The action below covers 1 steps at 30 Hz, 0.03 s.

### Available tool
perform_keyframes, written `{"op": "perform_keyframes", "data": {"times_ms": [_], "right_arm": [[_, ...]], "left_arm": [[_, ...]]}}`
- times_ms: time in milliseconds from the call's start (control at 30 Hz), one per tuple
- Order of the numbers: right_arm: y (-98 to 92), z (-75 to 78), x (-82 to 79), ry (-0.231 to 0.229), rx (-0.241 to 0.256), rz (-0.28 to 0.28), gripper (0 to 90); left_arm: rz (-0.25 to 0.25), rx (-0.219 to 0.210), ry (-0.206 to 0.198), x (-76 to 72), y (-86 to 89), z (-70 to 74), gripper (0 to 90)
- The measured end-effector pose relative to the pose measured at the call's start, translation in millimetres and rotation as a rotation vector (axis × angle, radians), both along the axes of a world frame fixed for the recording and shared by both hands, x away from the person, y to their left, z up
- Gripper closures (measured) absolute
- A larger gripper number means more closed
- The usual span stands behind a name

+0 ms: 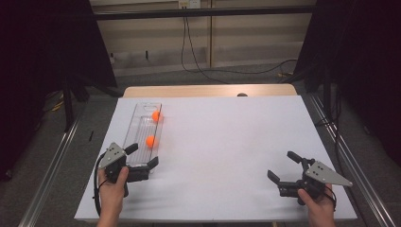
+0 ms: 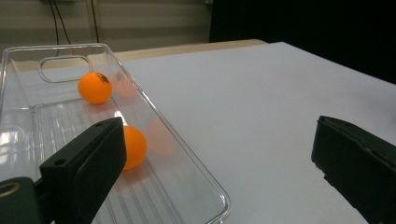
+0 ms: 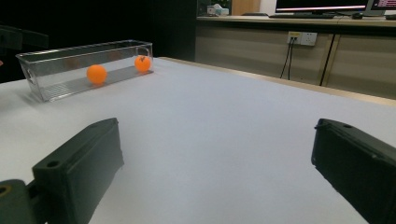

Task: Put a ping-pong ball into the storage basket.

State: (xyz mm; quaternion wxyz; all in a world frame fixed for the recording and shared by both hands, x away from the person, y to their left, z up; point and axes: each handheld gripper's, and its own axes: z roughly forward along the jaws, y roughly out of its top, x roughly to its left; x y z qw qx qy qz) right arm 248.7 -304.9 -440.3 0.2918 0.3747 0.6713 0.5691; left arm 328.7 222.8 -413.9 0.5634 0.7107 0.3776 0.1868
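A long clear plastic tray lies on the left of the white table. It holds two orange balls, one toward the far end and one near the middle. My left gripper stands open at the tray's near end. In the left gripper view one jaw hangs over the tray close to the nearer ball, the other over bare table; the farther ball sits beyond. My right gripper is open and empty at the front right, facing the tray and both balls.
The white sheet covers the table, with a wooden strip at the back and a small dark object on it. Metal rails run along both sides. Cables trail over the floor behind.
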Motion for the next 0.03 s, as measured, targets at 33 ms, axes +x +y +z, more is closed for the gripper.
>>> {"op": "perform_keyframes", "data": {"times_ms": [33], "right_arm": [[0.2,0.0,0.1,0.0,0.001,0.0,1.6]], "left_arm": [[0.004,-0.017,-0.004,-0.8,0.6,-0.9,3.1]]}}
